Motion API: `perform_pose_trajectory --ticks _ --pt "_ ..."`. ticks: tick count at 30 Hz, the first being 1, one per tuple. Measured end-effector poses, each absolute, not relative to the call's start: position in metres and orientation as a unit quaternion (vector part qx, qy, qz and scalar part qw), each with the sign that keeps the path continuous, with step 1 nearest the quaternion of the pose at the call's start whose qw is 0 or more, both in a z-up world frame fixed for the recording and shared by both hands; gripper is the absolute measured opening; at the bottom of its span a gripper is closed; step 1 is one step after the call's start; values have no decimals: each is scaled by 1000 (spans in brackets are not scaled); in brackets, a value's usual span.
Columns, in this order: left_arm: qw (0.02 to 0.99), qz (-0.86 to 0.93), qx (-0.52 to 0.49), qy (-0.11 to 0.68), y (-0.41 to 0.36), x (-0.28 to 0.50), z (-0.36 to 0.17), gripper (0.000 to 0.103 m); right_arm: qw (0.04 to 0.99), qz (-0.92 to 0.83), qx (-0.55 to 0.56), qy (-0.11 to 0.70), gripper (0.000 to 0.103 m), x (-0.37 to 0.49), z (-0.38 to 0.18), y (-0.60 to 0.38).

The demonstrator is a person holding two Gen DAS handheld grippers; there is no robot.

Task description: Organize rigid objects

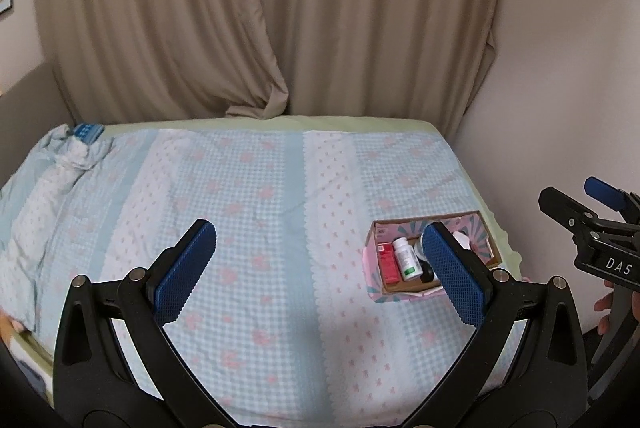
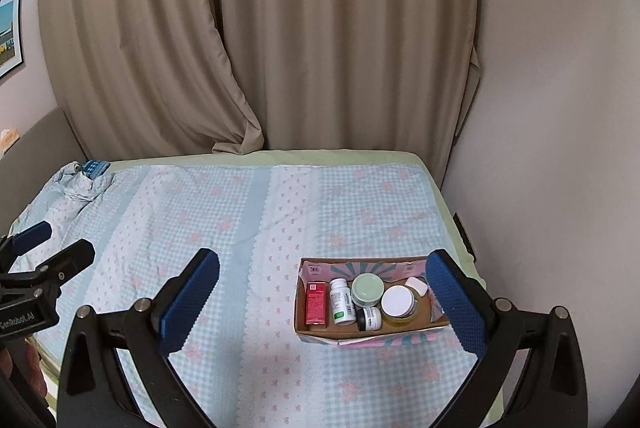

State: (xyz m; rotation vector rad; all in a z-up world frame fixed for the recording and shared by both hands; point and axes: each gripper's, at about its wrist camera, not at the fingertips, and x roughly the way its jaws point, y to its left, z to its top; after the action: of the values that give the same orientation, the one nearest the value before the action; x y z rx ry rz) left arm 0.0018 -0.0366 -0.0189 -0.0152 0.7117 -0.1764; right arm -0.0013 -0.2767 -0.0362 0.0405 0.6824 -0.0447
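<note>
An open cardboard box [image 2: 320,336] sits on the bed at the right. It holds a red carton [image 2: 316,303], a white pill bottle [image 2: 342,300], a green-lidded jar [image 2: 367,288], a white-lidded jar [image 2: 398,302], a small black-capped bottle [image 2: 369,318] and a white piece [image 2: 416,285]. The box also shows in the left wrist view [image 1: 376,228], partly behind my finger. My right gripper [image 2: 324,304] is open and empty, raised in front of the box. My left gripper [image 1: 320,268] is open and empty over the bedspread, left of the box.
The bed [image 2: 240,228] has a blue checked cover with pink flowers. Bunched fabric and a blue item [image 2: 94,168] lie at its far left corner. Beige curtains [image 2: 280,47] hang behind. A wall [image 2: 540,147] runs close along the right side.
</note>
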Motion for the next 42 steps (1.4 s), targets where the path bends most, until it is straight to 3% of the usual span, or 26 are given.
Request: perform_pose_trajectory --ticks 42 --pt "939 -78 -1 335 -37 4 -12 103 942 -26 30 333 103 -1 -34 -277"
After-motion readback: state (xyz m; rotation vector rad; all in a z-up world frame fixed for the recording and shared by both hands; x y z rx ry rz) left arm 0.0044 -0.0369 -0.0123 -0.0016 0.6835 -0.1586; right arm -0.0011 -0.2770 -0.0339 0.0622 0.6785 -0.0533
